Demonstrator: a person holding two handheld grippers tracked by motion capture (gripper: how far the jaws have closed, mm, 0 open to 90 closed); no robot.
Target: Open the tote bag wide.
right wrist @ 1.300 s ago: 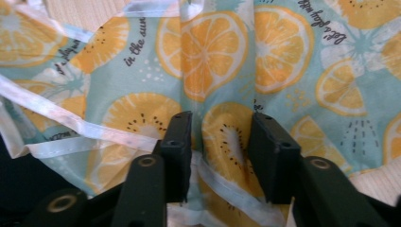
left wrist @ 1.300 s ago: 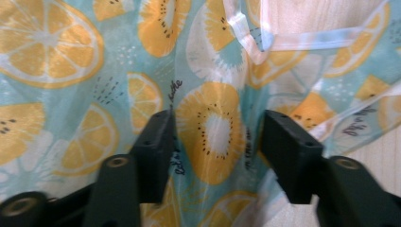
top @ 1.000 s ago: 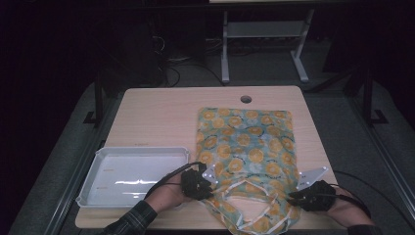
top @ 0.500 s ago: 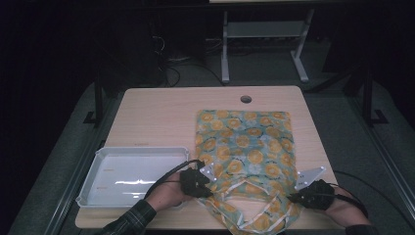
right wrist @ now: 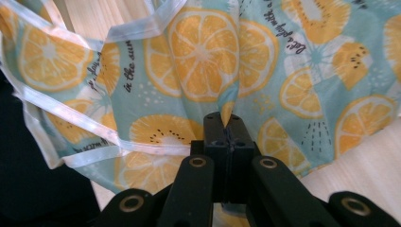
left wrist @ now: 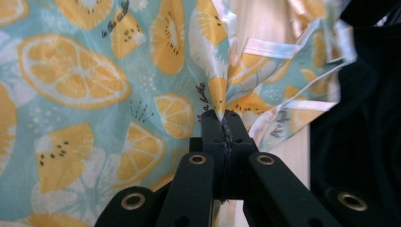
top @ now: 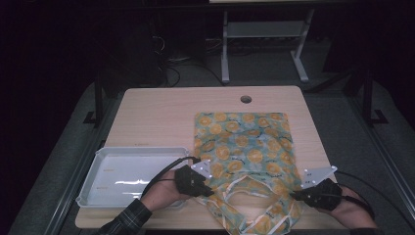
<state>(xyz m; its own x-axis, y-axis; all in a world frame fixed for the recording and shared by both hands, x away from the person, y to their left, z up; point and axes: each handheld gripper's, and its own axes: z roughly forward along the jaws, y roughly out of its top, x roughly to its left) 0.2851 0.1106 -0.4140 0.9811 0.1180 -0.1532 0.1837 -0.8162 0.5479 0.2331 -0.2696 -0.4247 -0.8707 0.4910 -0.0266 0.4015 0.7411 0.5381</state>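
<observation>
A teal cloth (top: 244,147) printed with orange and kiwi slices lies flat on the right half of the wooden table (top: 161,112). Its near end is rumpled into white-edged loops. My left gripper (top: 208,192) is at the cloth's near left corner. In the left gripper view, the left gripper (left wrist: 222,118) is shut on a raised fold of the cloth (left wrist: 94,94). My right gripper (top: 295,196) is at the near right corner. In the right gripper view, the right gripper (right wrist: 226,120) is shut on a pinch of the cloth (right wrist: 208,61).
A shallow white tray (top: 142,150) sits at the table's near left, right beside my left hand. A round cable hole (top: 245,99) marks the table's far edge. Beyond the table, a metal stand (top: 225,54) rises from the dark floor.
My left hand has edged slightly to the left. The right hand and the cloth lie much as before.
</observation>
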